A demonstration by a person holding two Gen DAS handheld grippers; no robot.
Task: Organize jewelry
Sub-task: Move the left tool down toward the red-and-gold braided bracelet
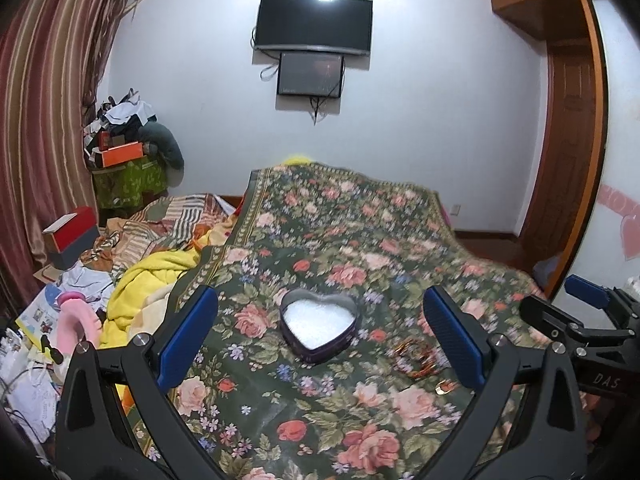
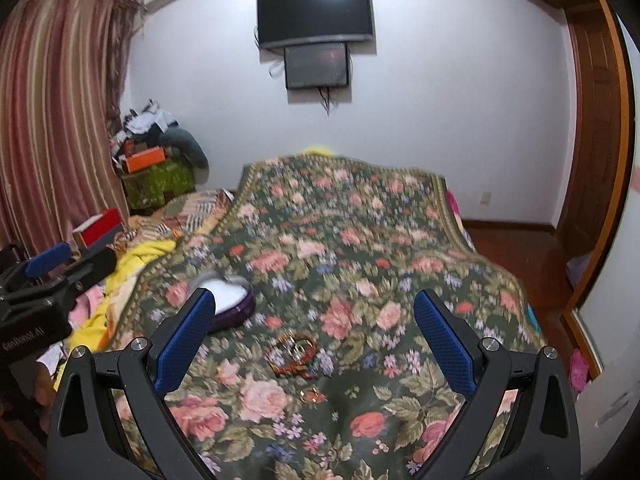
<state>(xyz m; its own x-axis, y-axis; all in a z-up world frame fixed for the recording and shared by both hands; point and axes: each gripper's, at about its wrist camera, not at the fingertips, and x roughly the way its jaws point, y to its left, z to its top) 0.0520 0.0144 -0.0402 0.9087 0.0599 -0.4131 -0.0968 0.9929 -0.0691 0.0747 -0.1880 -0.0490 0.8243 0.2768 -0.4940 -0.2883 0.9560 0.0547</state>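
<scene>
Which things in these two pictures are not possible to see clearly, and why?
- Bracelet pile, right wrist view: motion blur; the number of pieces cannot be counted. In the left wrist view the left claw's right finger covers part of it.
- Small gold ring: too small to show detail.
- Heart-shaped box, right wrist view: partly hidden behind the right claw's left finger, blurred.

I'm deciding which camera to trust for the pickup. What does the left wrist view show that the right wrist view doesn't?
Only the left wrist view shows the whole heart-shaped box, open with white filling, and paper clutter at far left. Only the right wrist view shows the bangles and small ring unobstructed between open fingers; there the box is partly hidden. Both show the floral bedspread, wall TV, and both grippers open: left gripper, right gripper.
</scene>
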